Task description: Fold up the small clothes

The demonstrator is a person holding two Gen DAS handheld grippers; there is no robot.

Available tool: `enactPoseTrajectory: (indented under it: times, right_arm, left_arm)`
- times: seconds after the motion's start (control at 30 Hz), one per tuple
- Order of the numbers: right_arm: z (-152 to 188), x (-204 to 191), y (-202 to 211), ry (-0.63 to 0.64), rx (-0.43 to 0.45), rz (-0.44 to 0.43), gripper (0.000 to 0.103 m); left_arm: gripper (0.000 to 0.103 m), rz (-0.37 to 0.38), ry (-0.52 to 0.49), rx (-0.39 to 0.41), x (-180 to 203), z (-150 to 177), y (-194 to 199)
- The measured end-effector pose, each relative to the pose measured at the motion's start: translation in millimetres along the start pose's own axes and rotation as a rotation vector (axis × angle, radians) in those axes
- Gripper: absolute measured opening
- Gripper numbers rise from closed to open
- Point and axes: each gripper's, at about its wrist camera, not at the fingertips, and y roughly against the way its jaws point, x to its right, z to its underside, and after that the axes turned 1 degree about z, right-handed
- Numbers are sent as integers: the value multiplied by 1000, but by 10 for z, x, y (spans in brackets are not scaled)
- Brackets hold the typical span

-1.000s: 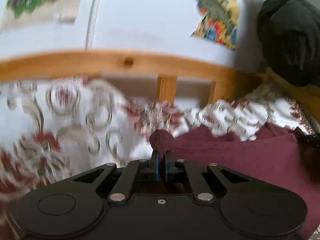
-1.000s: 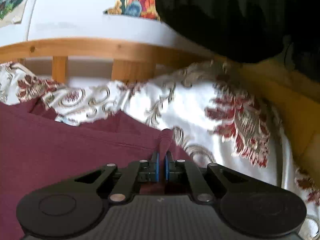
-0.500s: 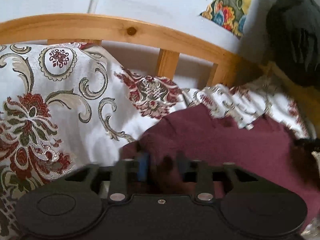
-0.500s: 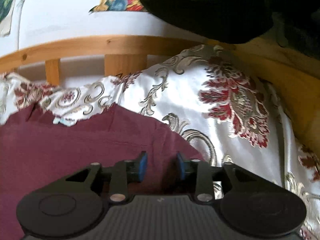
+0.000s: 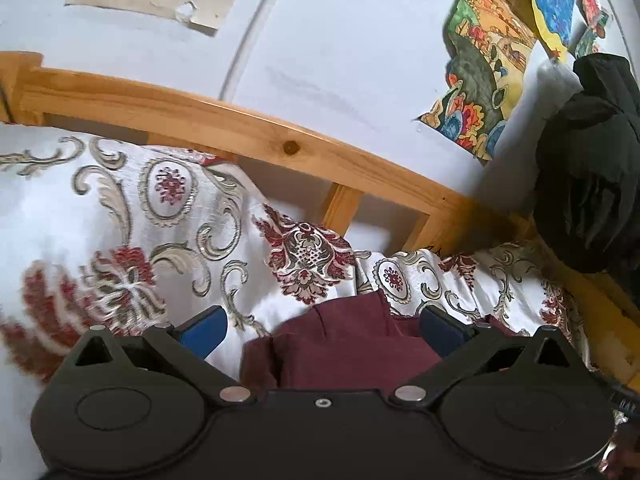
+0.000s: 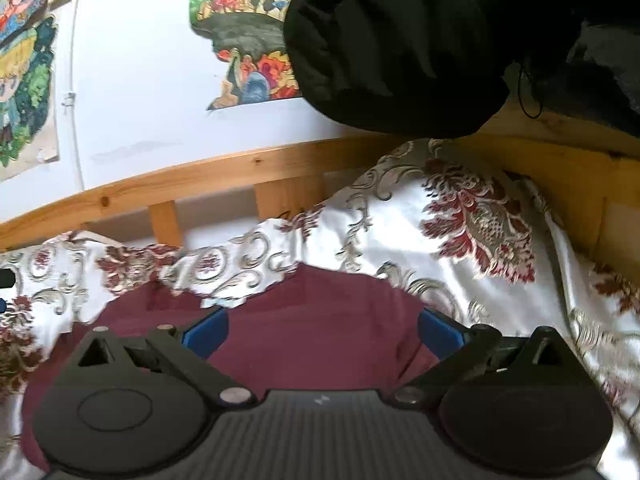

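- Left wrist view: left gripper (image 5: pixel 323 330) jaws opening, spread wide, pads clear of the maroon garment (image 5: pixel 348 344) lying between them on the patterned bedspread (image 5: pixel 120 232).
- Right wrist view: right gripper (image 6: pixel 322 332) jaws opening, wide apart, nothing clamped; maroon garment (image 6: pixel 304 320) flat on the bedspread (image 6: pixel 500 248) near the wooden bed rail (image 6: pixel 200 184).

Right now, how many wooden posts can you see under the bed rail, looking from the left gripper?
2. One post stands under the middle of the rail, the other right of it. More may hide behind the patterned bedspread.
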Motion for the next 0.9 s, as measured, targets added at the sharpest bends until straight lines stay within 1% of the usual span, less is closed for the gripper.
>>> enactPoseTrajectory:
  times: [0.1,0.17,0.27,0.3,0.37,0.43,0.5,0.6,0.8,0.9]
  right_arm:
    - [97,-149,130,10,5,-11,103]
    - [174,-250,213,20,4,-25,103]
    - [302,-409,280,47,-22,-58,103]
    - [344,-455,291,57,-35,-69,103]
    - [442,-544,304,78,-59,-93,103]
    - [530,-612,316,101,-77,-102,103]
    - [608,-674,304,124,-96,-102,103]
    - [710,-746,275,160,-113,-101,103]
    - [796,-851,148,240,-125,-47,103]
    - [860,-911,77,286,-135,-42,103]
  left_arm:
    - [102,-22,9,-32,74,13,182]
    - [102,-50,18,-63,139,58,301]
    - [102,-77,49,-102,197,225,475]
    - [102,-77,59,-122,205,297,513]
    - [102,-73,74,-193,202,466,546]
    - [102,-87,95,-267,179,645,551]
    - [102,-102,128,-321,132,802,524]
    - [102,-90,182,-384,42,922,402]
    - [102,-92,216,-415,-70,1000,203]
    - [102,-95,236,-440,-120,1056,129]
